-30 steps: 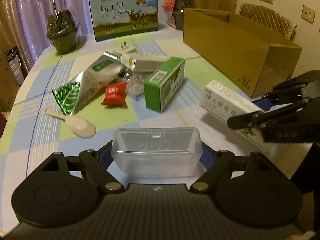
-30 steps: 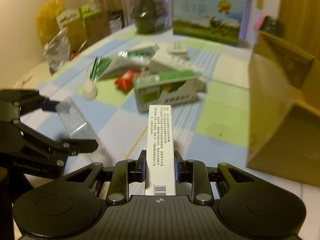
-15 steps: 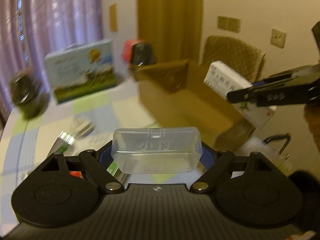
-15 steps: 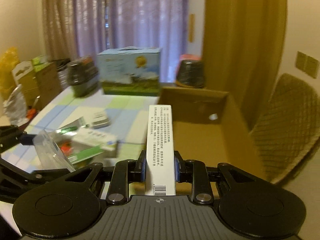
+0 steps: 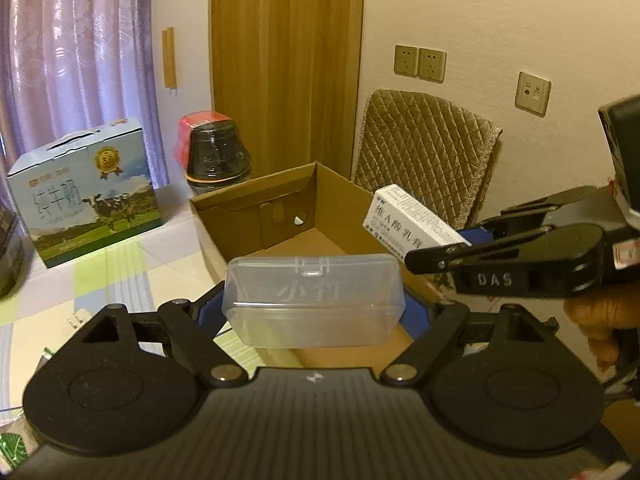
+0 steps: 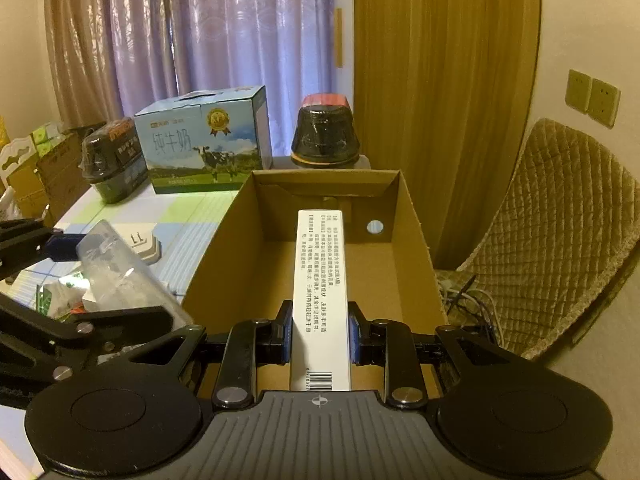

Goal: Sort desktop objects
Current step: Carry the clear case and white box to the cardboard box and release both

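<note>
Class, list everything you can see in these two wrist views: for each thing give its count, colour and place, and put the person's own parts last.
Cardboard box: 1, brown, open, on the table, nothing visible inside.
White carton: 1, white, printed text, held over the box.
Clear plastic case: 1, transparent, held near the box's near left corner.
Milk carton: 1, blue and green, far end of table.
Wrapped bowls: 2, black, either side of the milk carton.
Plug adapter: 1, white, on the tablecloth.
Chair: 1, tan quilted, right of the box.
Wall sockets: 3 plates, beige.
Left tongs: shut on the case.
Right tongs: shut on the carton.
Hand: 1, at the right tongs' handle.
</note>
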`<state>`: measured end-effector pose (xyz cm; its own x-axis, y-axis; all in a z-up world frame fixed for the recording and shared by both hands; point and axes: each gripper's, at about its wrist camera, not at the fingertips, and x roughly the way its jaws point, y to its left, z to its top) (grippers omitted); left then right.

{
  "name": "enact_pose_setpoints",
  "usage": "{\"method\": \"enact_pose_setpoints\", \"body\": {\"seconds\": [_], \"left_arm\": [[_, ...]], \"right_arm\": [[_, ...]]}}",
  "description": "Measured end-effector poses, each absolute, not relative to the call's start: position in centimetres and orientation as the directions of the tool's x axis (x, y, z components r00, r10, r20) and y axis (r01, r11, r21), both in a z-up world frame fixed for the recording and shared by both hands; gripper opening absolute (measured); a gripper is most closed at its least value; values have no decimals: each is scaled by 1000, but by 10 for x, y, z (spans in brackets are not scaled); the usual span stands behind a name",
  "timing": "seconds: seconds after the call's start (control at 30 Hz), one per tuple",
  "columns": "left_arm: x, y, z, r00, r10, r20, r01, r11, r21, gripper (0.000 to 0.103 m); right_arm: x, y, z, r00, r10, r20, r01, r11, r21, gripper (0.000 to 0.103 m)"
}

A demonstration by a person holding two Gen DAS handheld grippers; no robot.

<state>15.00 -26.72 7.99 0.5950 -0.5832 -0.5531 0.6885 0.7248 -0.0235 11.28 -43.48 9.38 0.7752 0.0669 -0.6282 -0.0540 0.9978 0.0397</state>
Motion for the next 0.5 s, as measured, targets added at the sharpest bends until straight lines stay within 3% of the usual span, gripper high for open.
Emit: {"method": "enact_pose_setpoints", "body": {"seconds": [0.4,0.5], "left_arm": [[165,-294,61,556,-600,-575,716,697,-36,83],[167,-294,61,564,-587,-581,704,709,-33,87]], "right_arm": [[127,-451,77,764,73,-641,-29,996,79,23],[128,-452,76,765,70,-641,-20,996,86,23]]}}
